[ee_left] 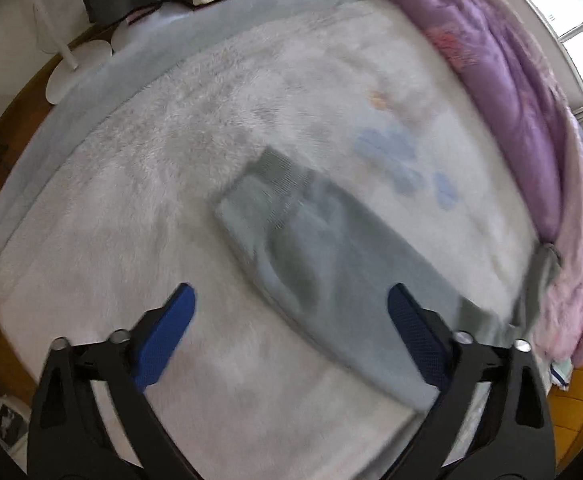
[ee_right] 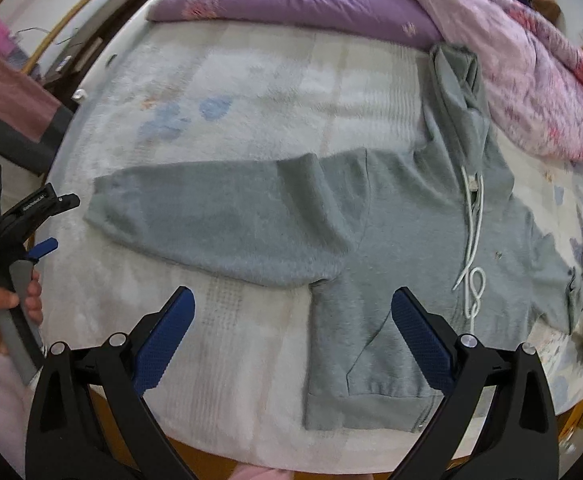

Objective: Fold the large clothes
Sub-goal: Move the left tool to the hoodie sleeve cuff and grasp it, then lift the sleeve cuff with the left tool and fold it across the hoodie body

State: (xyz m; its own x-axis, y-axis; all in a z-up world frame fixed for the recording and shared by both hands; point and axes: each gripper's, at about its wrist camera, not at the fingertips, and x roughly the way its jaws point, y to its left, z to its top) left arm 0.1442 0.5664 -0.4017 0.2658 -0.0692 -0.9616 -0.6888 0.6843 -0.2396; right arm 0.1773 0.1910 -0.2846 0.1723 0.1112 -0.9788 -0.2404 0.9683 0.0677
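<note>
Grey fleece hoodie, zip-fronted with white drawcords, lay flat on a shaggy white blanket covering the bed, one sleeve stretched sideways. Left gripper and right gripper hung above it, jaws wide apart, holding nothing. A quilted purple-pink duvet was heaped along the far edge.

The left tool hangs with its blue pads wide apart over a white fluffy bed cover, nothing between them. A grey knit sleeve runs from centre toward five o'clock. A purple quilt is heaped at two o'clock.
</note>
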